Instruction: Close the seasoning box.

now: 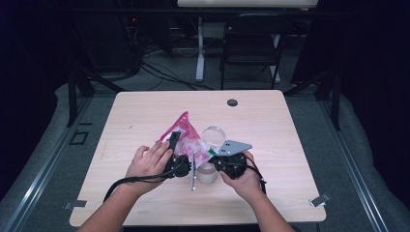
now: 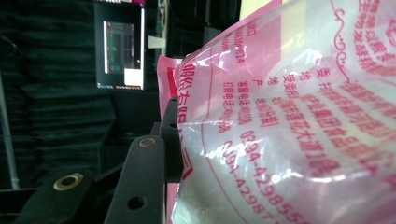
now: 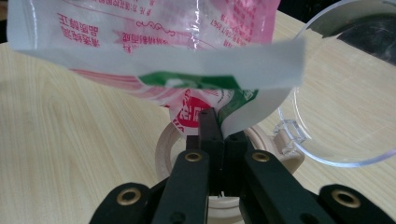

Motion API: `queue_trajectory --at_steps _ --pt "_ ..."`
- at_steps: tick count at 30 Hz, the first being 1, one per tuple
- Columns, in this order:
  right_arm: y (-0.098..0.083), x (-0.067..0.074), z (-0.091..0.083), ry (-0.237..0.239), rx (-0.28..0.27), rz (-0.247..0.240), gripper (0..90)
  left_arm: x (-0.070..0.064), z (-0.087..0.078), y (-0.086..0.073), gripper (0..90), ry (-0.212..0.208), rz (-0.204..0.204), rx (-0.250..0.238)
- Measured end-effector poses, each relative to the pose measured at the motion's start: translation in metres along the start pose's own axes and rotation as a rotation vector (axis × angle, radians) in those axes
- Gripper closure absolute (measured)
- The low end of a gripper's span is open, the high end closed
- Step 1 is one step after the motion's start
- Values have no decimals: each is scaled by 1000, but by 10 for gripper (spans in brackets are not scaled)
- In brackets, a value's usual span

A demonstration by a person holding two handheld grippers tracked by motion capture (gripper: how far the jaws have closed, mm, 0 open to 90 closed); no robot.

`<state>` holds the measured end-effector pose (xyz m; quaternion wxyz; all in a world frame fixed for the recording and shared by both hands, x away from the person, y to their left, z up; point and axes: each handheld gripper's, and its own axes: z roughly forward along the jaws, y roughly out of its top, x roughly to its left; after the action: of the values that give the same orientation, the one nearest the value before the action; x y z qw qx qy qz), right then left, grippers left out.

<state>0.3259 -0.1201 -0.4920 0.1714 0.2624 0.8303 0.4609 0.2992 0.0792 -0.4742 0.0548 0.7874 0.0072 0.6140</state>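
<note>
Black jaws of the right gripper (image 3: 212, 140) were pressed together on a bottom corner of the pink printed plastic bag (image 3: 154, 28), just above the open jar (image 3: 175, 140) with its clear hinged lid (image 3: 345, 93) thrown back to one side. The left gripper (image 1: 172, 145) pinched the bag's (image 1: 183, 135) upper body, its jaw flat against the film (image 2: 289, 116). Glossy, thin and limp, the bag looked slippery and probably light to moderate with powdery fill; seams and corners offered the surest hold. Its long axis ran diagonally, from the raised far corner beyond the left gripper down toward the jar mouth.
</note>
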Motion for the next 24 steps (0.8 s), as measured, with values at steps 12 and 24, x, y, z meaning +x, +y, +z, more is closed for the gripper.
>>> queue_trajectory --at_steps 12,24 --pt "1 2 -1 -6 -14 -7 900 -8 2 -13 674 -49 -127 24" --pt "1 1 -2 -12 -27 -1 900 -15 4 -15 677 -76 -187 34"
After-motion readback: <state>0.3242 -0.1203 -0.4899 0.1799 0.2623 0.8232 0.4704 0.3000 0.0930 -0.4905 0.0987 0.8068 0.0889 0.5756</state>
